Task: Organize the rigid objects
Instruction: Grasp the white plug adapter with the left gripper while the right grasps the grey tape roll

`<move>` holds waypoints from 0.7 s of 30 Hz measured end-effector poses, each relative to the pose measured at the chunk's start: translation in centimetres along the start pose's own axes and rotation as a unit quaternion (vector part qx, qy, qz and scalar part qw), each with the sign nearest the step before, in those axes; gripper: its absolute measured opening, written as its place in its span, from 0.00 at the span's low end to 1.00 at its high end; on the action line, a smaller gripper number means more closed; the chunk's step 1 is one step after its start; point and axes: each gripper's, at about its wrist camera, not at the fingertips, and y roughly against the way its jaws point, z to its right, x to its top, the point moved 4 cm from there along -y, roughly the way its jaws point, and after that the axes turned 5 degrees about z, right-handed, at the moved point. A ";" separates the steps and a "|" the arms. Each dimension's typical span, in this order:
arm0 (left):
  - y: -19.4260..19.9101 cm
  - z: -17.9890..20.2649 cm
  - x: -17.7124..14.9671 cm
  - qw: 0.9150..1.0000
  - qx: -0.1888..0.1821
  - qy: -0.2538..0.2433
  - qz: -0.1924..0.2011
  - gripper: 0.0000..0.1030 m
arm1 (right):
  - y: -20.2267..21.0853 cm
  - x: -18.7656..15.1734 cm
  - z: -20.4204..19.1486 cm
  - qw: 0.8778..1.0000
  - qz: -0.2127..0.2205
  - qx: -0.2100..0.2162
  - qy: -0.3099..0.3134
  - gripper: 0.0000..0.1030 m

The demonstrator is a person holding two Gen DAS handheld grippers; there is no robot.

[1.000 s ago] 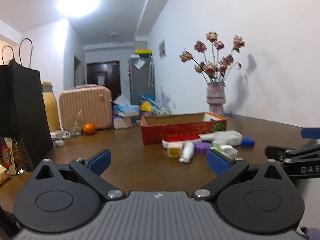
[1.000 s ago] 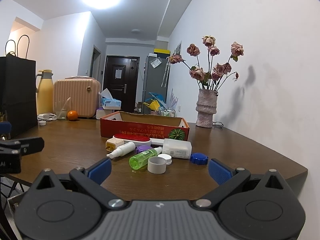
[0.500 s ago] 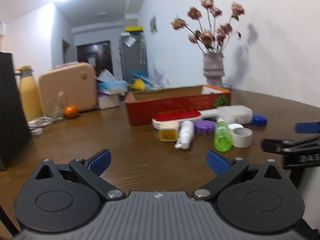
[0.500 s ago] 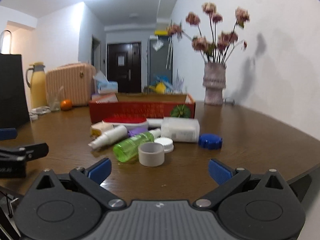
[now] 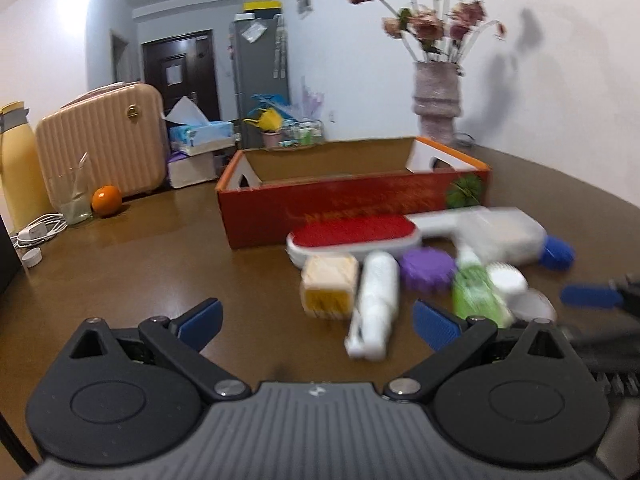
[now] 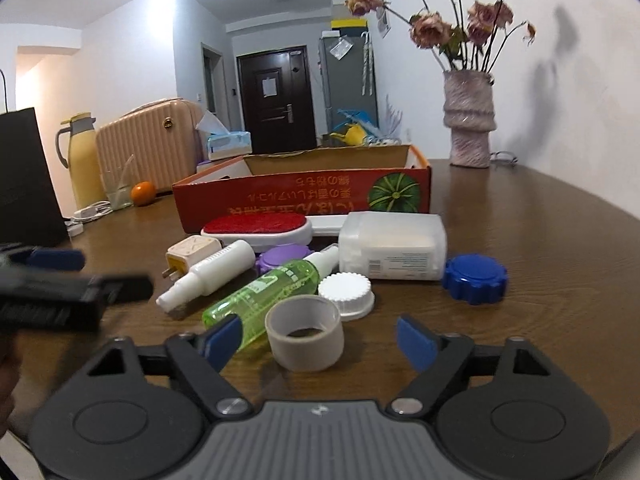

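Note:
A pile of small things lies on the brown table in front of an open red cardboard box [image 6: 304, 194] [image 5: 352, 200]: a red-and-white lint brush [image 6: 256, 228], a cream plug adapter [image 6: 192, 254], a white spray bottle [image 6: 208, 272] [image 5: 374, 300], a green bottle [image 6: 264, 296], a purple lid [image 6: 282, 256], a white cap [image 6: 346, 290], a tape roll [image 6: 305, 332], a white box [image 6: 394, 246] and a blue lid [image 6: 474, 278]. My right gripper [image 6: 320, 340] is open, with the tape roll between its fingers. My left gripper [image 5: 316, 324] is open and empty, just short of the white spray bottle.
A vase of dried roses [image 6: 470, 120] stands at the back right by the wall. At the back left are a pink suitcase [image 5: 100, 144], a yellow flask [image 5: 20, 164], a glass [image 5: 74, 200], an orange [image 5: 106, 200] and a charger [image 5: 38, 232]. A black bag [image 6: 24, 184] stands at the left.
Both grippers have moved forward and down toward the pile. The tape roll now lies between the right gripper's fingers. Both stay open.

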 end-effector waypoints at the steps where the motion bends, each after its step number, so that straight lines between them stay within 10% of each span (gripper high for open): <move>1: -0.9 -0.3 0.6 1.000 0.004 0.009 -0.003 0.99 | -0.3 0.1 0.2 1.000 -0.003 0.004 -0.004 0.73; 15: -8.5 -0.5 0.9 0.994 -0.048 0.039 -0.087 0.39 | -2.0 0.4 2.0 1.000 -0.015 0.007 -0.023 0.44; 21: -7.3 -0.7 0.8 0.996 -0.030 0.037 -0.071 0.39 | -1.9 0.4 2.0 1.000 -0.010 -0.003 -0.019 0.42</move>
